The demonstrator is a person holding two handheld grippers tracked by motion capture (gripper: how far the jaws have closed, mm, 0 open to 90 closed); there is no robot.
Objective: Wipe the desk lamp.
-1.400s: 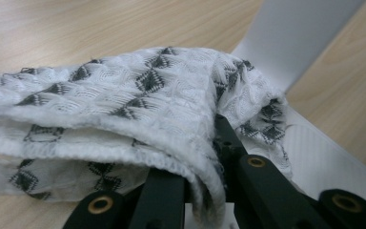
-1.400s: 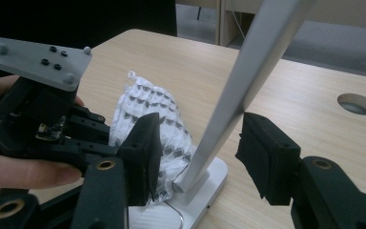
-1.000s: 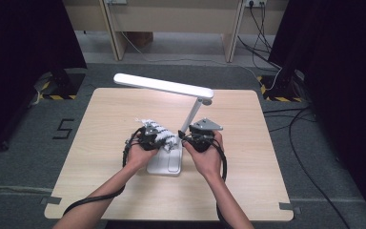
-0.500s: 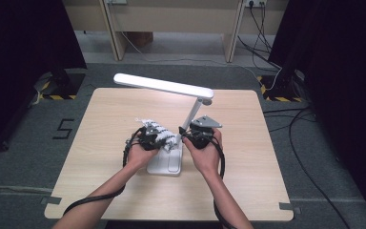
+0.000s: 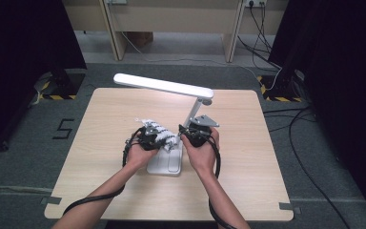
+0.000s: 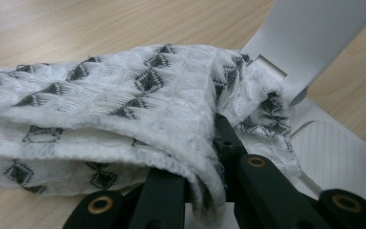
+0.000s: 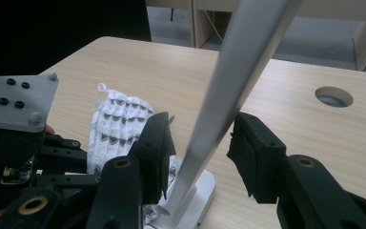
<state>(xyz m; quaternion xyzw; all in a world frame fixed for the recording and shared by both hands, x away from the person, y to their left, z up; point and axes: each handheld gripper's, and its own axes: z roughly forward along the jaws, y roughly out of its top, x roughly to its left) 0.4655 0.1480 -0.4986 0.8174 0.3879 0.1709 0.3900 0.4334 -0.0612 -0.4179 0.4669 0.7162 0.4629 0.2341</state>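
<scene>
A: Biggest first. Table (image 5: 248, 162) fills the middle of the high view, light wood, with a cable hole (image 7: 334, 96) at the right of the right gripper view.

B: And the lamp?

A: White desk lamp (image 5: 196, 106) stands at frame centre in the high view. Its base (image 5: 167, 163) lies flat on the table between the two hands, the stem slants up and to the right, and the long head (image 5: 162, 85) stretches to the upper left, lit.

B: Cloth?

A: White cloth with dark diamond pattern (image 5: 159, 133) is bunched just left of the stem's foot, partly over the base. In the left gripper view the cloth (image 6: 124, 95) covers most of the frame and presses against the stem's lower end at the upper right.

B: Left gripper?

A: Left gripper (image 5: 148, 138) is centre-left in the high view, hand behind it. Jaws are clamped on a fold of the cloth; the left gripper view shows the fabric pinched between them at the bottom centre.

B: Right gripper?

A: Right gripper (image 5: 194, 135) is just right of the stem's foot in the high view. In its own view the right gripper (image 7: 198, 152) has the stem (image 7: 228, 95) running up between the jaws. Jaws apart, a gap visible on both sides of the stem, pads not pressing. They've just been closing in on it.

B: Spacing between the two?

A: Close, flanking the stem. The left gripper's grey plate (image 7: 16, 102) sits at the left edge of the right gripper view.
</scene>
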